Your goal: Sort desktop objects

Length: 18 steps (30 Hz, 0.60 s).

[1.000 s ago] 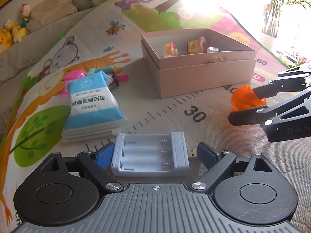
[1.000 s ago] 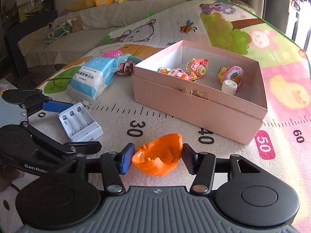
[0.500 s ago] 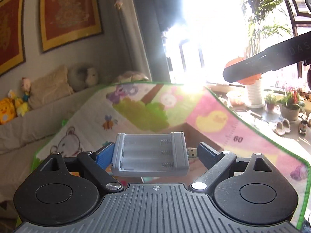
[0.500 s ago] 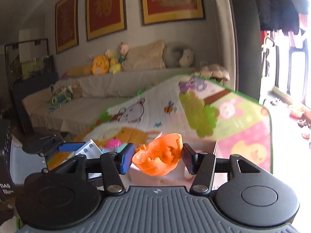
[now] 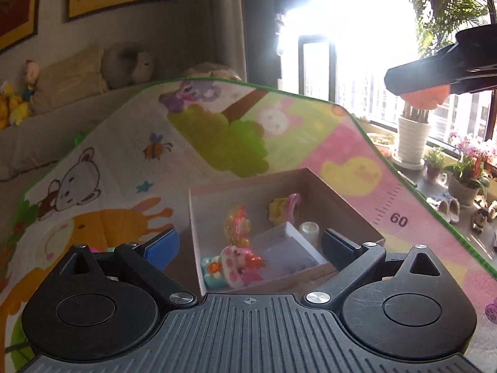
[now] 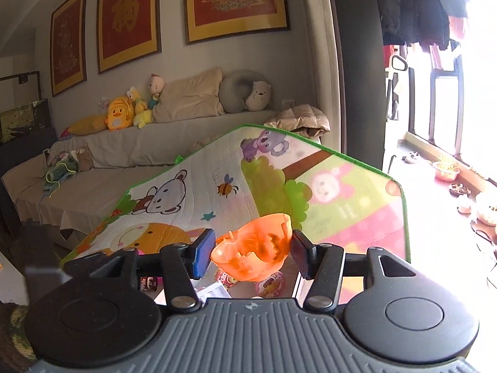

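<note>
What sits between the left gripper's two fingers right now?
Nothing is gripped. In the left wrist view the left gripper is opening over the pink box; the grey battery case lies in the box below the gap, among toys.

The number 60 stands beside ruler marks printed on the play mat (image 5: pixel 357 143).

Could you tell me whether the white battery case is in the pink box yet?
In: the battery case lies inside the pink box, beside the toys.
</note>
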Each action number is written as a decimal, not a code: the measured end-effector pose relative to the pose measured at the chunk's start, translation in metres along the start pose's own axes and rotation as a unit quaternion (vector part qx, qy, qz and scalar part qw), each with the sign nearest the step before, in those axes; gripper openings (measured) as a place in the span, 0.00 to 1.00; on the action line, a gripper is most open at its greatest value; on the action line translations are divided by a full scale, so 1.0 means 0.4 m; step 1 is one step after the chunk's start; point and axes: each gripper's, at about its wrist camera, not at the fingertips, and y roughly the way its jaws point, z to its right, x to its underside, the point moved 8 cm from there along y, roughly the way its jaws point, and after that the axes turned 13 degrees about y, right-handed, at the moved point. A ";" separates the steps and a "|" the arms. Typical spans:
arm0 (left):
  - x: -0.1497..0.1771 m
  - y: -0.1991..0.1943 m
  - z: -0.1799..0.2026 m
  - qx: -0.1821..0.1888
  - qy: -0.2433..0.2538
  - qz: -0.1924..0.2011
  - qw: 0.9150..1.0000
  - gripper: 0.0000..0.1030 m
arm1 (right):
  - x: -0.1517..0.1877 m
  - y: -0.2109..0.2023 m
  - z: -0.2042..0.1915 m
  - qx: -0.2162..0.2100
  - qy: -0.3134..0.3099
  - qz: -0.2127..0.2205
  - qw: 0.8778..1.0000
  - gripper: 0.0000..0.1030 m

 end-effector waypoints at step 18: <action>0.366 -0.174 -0.205 -0.131 -0.107 -0.084 0.982 1.00 | 0.137 0.306 -0.140 0.014 -0.023 -0.142 0.990 0.68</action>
